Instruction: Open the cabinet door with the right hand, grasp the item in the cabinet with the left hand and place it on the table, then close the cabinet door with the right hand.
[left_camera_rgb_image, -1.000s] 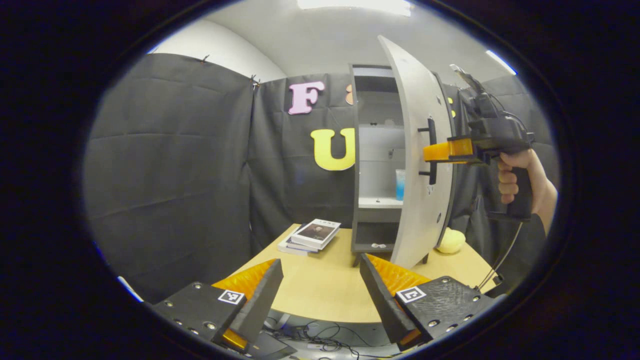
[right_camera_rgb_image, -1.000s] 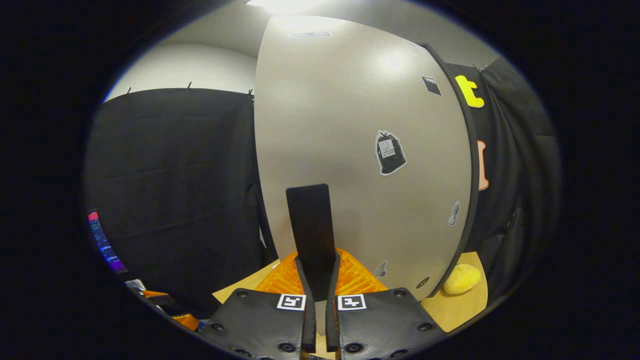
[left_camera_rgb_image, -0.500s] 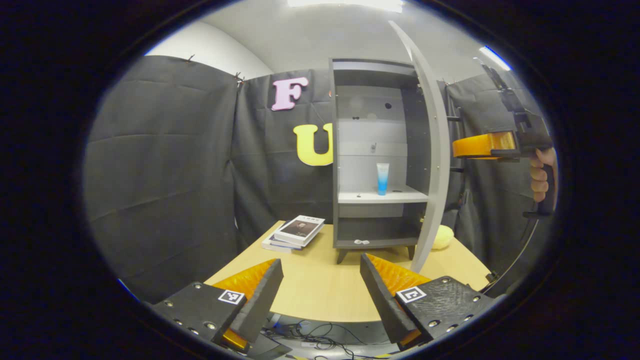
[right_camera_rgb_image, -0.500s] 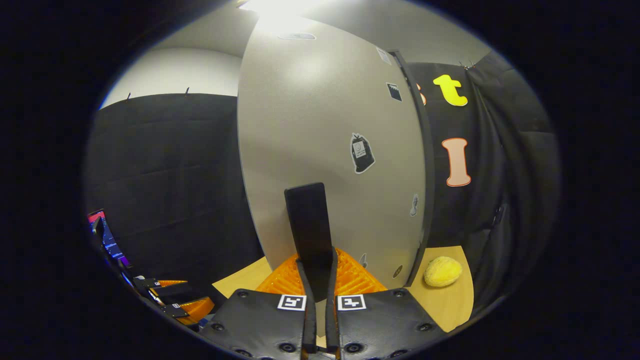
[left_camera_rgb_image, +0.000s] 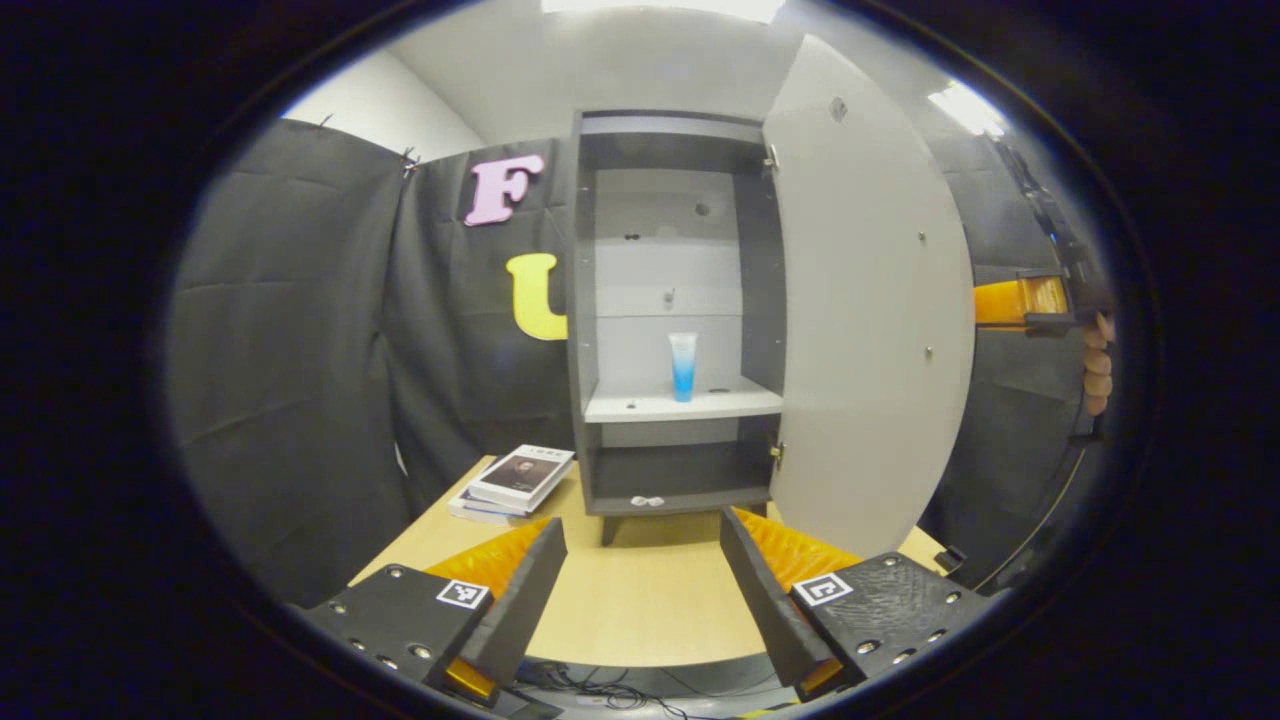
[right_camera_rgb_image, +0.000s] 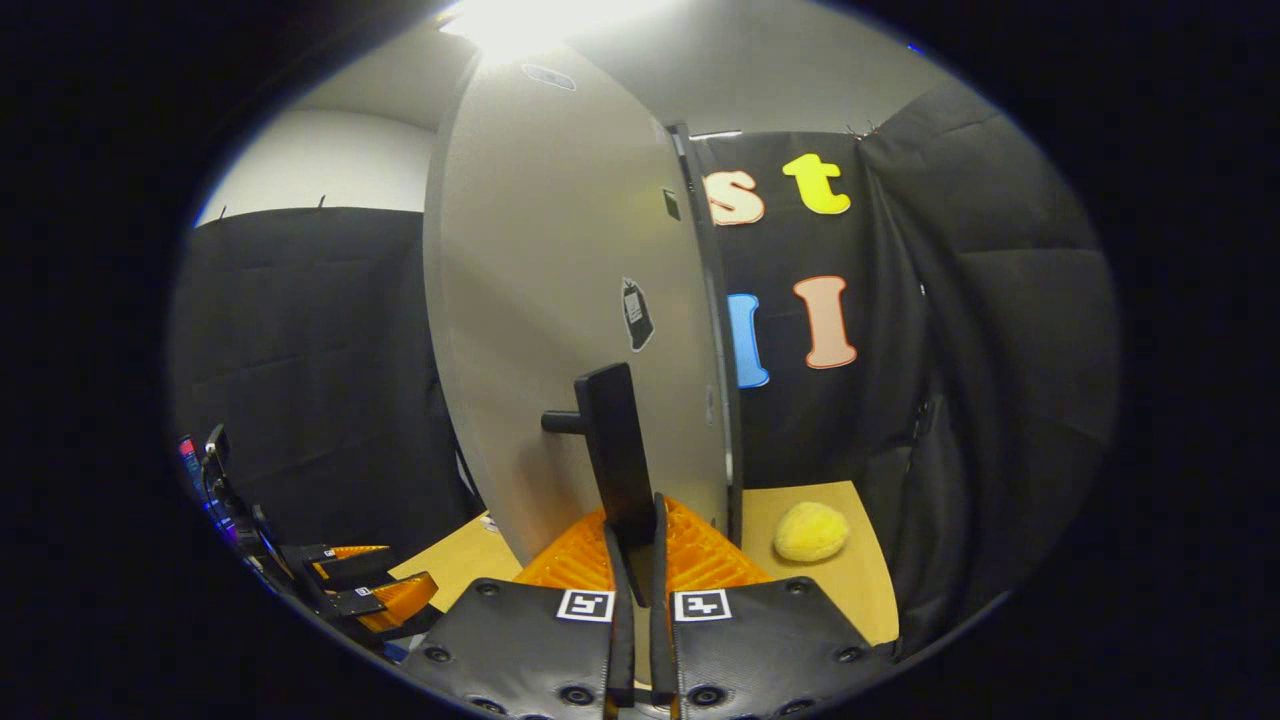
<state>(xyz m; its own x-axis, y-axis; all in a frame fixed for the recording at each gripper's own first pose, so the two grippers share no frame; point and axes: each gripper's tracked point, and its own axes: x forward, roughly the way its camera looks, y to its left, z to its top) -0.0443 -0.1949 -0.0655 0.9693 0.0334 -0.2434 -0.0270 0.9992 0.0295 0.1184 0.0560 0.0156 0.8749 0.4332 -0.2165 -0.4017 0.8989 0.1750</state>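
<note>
We see the tube standing upright on the cabinet middle shelf, straight ahead of and above our released left gripper over the table, while the right gripper grasps the door handle, door swung wide.

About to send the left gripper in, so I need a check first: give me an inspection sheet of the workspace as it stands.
Surface: wooden table, bare in front of the cabinet.
Job's things: cabinet door swung wide open; blue and white tube upright on the middle shelf.
Clutter: stack of books left of the cabinet; yellow sponge behind the door; small white thing on the bottom shelf.
Grippers: left gripper open, over the near table edge; right gripper shut on the door handle.
Cables: loose wires below the near table edge.
Surroundings: black cloth booth walls, white ceiling, ceiling light.
</note>
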